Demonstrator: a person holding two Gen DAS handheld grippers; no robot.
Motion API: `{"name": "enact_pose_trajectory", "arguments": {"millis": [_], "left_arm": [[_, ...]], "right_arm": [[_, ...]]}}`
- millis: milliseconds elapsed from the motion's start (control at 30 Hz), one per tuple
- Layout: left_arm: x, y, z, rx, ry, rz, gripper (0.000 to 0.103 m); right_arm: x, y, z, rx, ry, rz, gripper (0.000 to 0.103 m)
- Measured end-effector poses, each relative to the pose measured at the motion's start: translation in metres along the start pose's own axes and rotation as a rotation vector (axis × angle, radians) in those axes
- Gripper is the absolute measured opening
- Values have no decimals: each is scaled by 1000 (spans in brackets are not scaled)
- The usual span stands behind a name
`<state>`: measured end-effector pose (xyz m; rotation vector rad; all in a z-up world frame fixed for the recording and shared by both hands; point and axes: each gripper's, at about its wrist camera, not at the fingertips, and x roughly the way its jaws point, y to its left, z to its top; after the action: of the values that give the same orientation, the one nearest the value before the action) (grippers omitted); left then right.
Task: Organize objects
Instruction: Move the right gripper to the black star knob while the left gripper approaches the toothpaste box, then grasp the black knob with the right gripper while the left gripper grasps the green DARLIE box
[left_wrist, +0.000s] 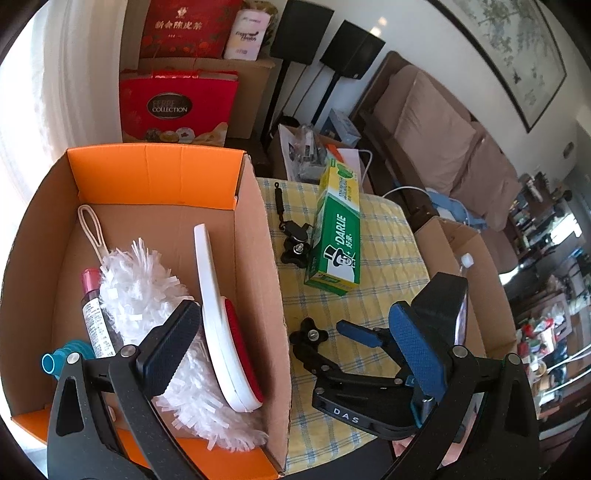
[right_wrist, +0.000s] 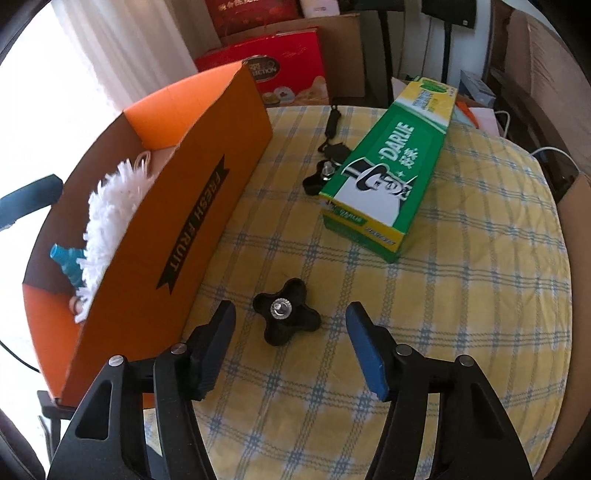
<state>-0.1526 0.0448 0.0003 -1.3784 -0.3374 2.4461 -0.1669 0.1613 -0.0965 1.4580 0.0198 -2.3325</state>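
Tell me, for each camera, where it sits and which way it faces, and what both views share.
Left wrist: sits on the left gripper, looks down into the orange box with the white duster; the right gripper shows too.
Right wrist: sits on the right gripper, looks down at the black knob lying between its open fingers.
Shared: box, duster, knob, toothpaste carton, checked cloth.

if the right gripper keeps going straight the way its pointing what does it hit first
Most likely the small black star-shaped knob with a metal screw centre, lying between the open right gripper fingers on the yellow checked tablecloth; depth is unclear.
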Motion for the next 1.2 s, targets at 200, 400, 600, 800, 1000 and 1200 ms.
{"name": "enact_pose_trajectory", "arguments": {"millis": [200,400,600,800,1000,1200], "left_arm": [[3,-1,2,5,6,11,102],[8,-3,3,9,18,15,102],[14,-12,6,27,28,21,102],[23,-29,13,47,46,11,102],[44,-57,24,100,80,34,102],[83,-81,40,148,132,93,102]], "right_arm": [[10,5,-4,-58,3,-42,52],[7,2,-4,-75,-1,-47,36],[-10,-16,-13,-10,-12,-25,36],[-26,-37,-24,40,-9,-40,36],[-39,-54,-37,72,-16,-58,36],[-51,-68,-46,95,-35,-71,36]]}}
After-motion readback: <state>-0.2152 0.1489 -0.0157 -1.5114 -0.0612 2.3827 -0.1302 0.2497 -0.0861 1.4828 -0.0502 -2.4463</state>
